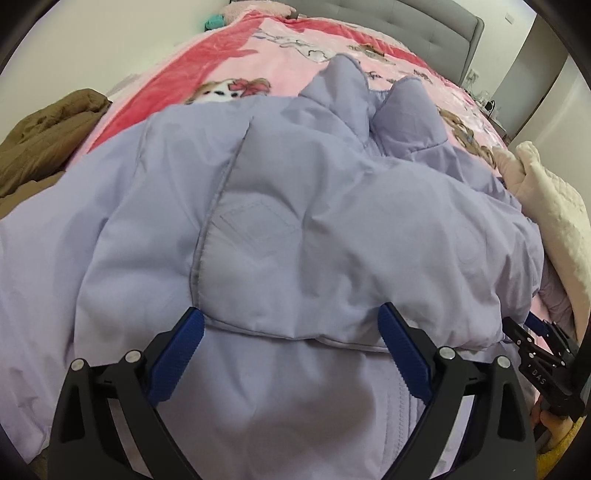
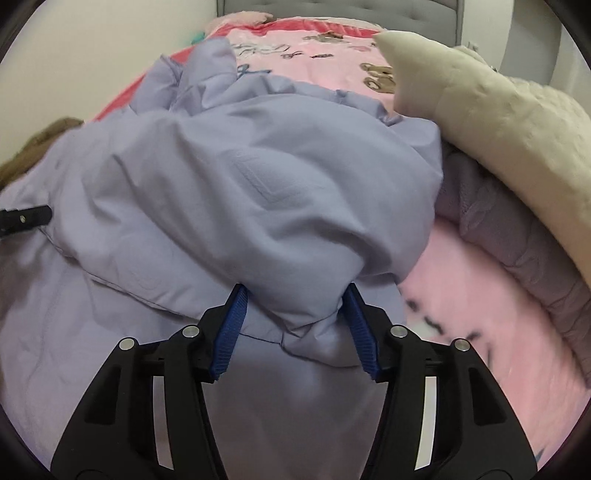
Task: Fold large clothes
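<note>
A large lilac padded jacket (image 1: 295,206) lies on the pink bed, folded over on itself, with its sleeves bunched at the far end. It also fills the right wrist view (image 2: 236,206). My left gripper (image 1: 291,325) is open, its blue pads wide apart at the folded hem edge. My right gripper (image 2: 293,306) is open, its pads either side of a puffed corner of the jacket without pinching it. The right gripper also shows at the right edge of the left wrist view (image 1: 532,332).
A pink printed blanket (image 1: 295,48) covers the bed. A brown garment (image 1: 48,136) lies at the left. A cream blanket (image 2: 498,122) and a mauve knit (image 2: 517,240) lie at the right. A grey headboard (image 1: 424,22) stands behind.
</note>
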Tool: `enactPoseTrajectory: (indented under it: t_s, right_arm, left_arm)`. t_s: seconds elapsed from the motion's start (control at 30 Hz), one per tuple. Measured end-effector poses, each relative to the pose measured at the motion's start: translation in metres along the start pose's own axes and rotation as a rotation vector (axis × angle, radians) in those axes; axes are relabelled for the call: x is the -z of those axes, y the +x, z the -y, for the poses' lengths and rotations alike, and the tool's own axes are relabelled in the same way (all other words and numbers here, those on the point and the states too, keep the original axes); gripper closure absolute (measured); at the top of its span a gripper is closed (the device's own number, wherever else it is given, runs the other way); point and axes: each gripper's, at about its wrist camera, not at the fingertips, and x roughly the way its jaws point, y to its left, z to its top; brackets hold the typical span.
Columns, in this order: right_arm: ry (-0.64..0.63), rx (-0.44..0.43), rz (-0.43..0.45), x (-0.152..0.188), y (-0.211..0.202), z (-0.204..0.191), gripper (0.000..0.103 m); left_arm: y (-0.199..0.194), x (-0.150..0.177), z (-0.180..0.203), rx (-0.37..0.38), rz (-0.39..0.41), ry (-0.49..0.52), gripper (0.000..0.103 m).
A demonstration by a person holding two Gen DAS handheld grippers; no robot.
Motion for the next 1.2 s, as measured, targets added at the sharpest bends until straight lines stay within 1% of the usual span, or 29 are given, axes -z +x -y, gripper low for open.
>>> enactPoseTrajectory:
  t_s: [0.07,0.13,0.17,0.2,0.23,0.27,0.33,0.37,0.4,0.47,0.53,0.6,0.67,0.73,0.8,0.83,0.93,1.03,1.1,1.2]
  right_arm:
    - [-0.009,0.015,0.003,-0.002,-0.003,-0.004,0.05]
    - [0.003,0.02,0.025,-0.004,-0.016,-0.007,0.05]
    - [0.005,0.035,0.039,-0.004,-0.024,-0.01,0.05]
    - [0.02,0.041,0.046,-0.005,-0.032,-0.012,0.045]
    - [0.046,0.028,0.045,-0.005,-0.039,-0.012,0.042]
    - [0.067,0.014,0.048,-0.006,-0.046,-0.015,0.041]
    - [0.109,-0.019,0.059,-0.009,-0.062,-0.023,0.039]
    - [0.123,-0.04,0.072,-0.011,-0.072,-0.031,0.033]
    - [0.128,-0.06,0.088,-0.014,-0.083,-0.041,0.023]
    - [0.104,-0.097,0.109,-0.017,-0.101,-0.065,0.017]
    - [0.044,-0.137,0.113,-0.021,-0.115,-0.094,0.017]
    - [-0.02,-0.17,0.121,-0.026,-0.129,-0.125,0.016]
    - [-0.076,-0.236,0.127,-0.031,-0.142,-0.156,0.016]
    - [-0.127,-0.281,0.113,-0.034,-0.151,-0.186,0.016]
    - [-0.174,-0.32,0.099,-0.036,-0.159,-0.215,0.016]
    - [-0.195,-0.339,0.096,-0.036,-0.162,-0.226,0.016]
    - [-0.247,-0.361,0.09,-0.034,-0.17,-0.259,0.016]
    - [-0.283,-0.383,0.072,-0.032,-0.172,-0.284,0.016]
    - [-0.288,-0.401,0.063,-0.029,-0.171,-0.294,0.015]
    - [-0.292,-0.414,0.035,-0.026,-0.165,-0.304,0.015]
  left_arm:
    - [-0.003,0.001,-0.002,0.009,0.008,0.005,0.01]
    - [-0.013,0.003,-0.006,0.017,0.034,-0.004,0.01]
    - [-0.023,0.004,-0.011,0.024,0.065,-0.02,0.01]
    - [-0.033,0.005,-0.016,0.03,0.093,-0.041,0.01]
    - [-0.047,0.008,-0.025,0.042,0.138,-0.077,0.01]
    - [-0.056,0.011,-0.031,0.04,0.17,-0.103,0.01]
    - [-0.079,0.02,-0.046,0.008,0.23,-0.176,0.01]
    - [-0.093,0.028,-0.058,0.004,0.255,-0.225,0.009]
    - [-0.104,0.037,-0.069,0.008,0.265,-0.265,0.008]
    - [-0.126,0.063,-0.096,0.0,0.265,-0.347,0.008]
    - [-0.146,0.093,-0.131,-0.033,0.252,-0.445,0.007]
    - [-0.162,0.122,-0.167,-0.039,0.233,-0.549,0.007]
    - [-0.18,0.156,-0.206,-0.03,0.256,-0.655,0.007]
    - [-0.196,0.188,-0.235,-0.073,0.281,-0.74,0.007]
    - [-0.21,0.213,-0.256,-0.107,0.309,-0.809,0.007]
    - [-0.214,0.22,-0.262,-0.111,0.32,-0.823,0.007]
    - [-0.22,0.24,-0.283,-0.156,0.339,-0.888,0.007]
    - [-0.217,0.248,-0.298,-0.157,0.375,-0.941,0.007]
    - [-0.212,0.245,-0.3,-0.152,0.387,-0.949,0.007]
    - [-0.211,0.244,-0.307,-0.18,0.405,-0.931,0.007]
